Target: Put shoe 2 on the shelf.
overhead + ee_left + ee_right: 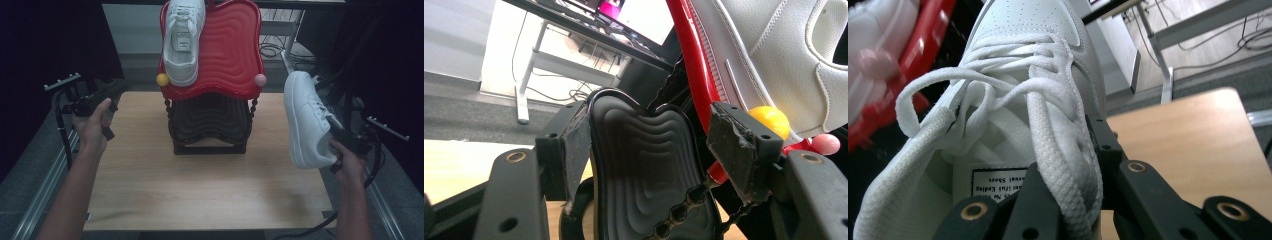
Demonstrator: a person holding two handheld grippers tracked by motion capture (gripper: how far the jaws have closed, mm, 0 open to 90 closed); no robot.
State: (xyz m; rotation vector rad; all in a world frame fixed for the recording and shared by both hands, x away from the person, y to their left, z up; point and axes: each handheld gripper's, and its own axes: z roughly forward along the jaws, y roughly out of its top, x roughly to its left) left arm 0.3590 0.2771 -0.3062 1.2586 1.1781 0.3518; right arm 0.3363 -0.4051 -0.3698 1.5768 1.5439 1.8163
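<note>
The right gripper (334,134), at four o'clock on the wooden table (200,195), has its jaws clamped on the collar of a white sneaker (305,117), held in the air with its toe toward twelve o'clock. The left gripper (112,90), at nine o'clock, has its jaws apart with nothing between the pads. At twelve o'clock stands a two-tier rack; its red top tray (230,50) carries a second white sneaker (182,40), above the black lower tray (210,117).

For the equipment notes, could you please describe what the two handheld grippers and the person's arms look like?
Both the left gripper and the right gripper are black, with two flat jaws carrying brass-ringed screw holes and worn dark pads. A black cable trails from each. The forearms are bare, with no sleeves.
</note>
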